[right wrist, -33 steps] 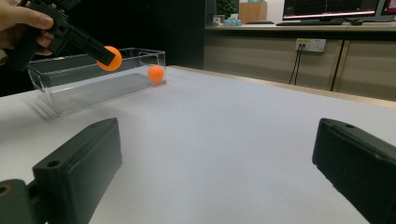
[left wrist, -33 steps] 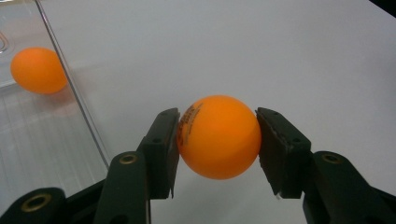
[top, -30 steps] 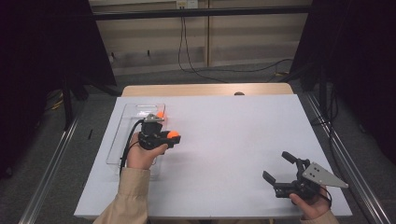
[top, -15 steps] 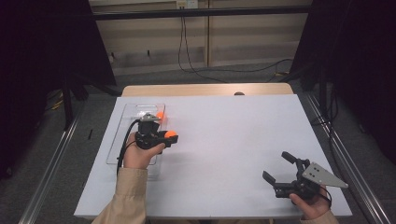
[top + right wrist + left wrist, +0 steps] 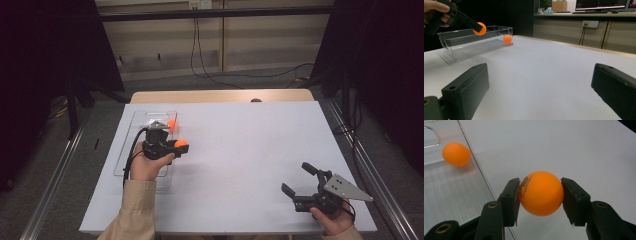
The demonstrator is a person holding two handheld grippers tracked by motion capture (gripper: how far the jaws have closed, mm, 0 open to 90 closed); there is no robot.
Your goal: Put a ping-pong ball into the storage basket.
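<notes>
Left gripper (image 5: 176, 146) over the left part of the white table (image 5: 250, 150), held in the left hand (image 5: 147, 165), jaws clamped on an orange ball (image 5: 541, 193), one pad on each side of it, printed text visible on the ball's left face. Held ball (image 5: 181, 144) in the air just beside the right long wall of the clear plastic bin (image 5: 125, 155), above the table edge of that wall; in the left gripper view the bin wall runs under the left jaw, ball itself over bare white surface. In the right gripper view, held ball (image 5: 479, 28) level with or slightly above the bin's rim. Second orange ball (image 5: 171, 125) resting inside the bin on its floor, at the far end, near the right wall; same ball (image 5: 456, 154) seen at upper left in the left gripper view, well apart from the held one. Bin long and narrow, lying along the table's left edge. Right gripper (image 5: 300, 180) near the table's front right corner, held in the right hand (image 5: 332, 220), jaws spread wide, nothing between them, grey three-cornered plate (image 5: 345, 187) on top. Right gripper low over the table, pointing toward the bin (image 5: 474, 41); touching the surface or not, cannot tell. Beige sleeve (image 5: 132, 210) on the left forearm. Cables on the floor beyond the table.
</notes>
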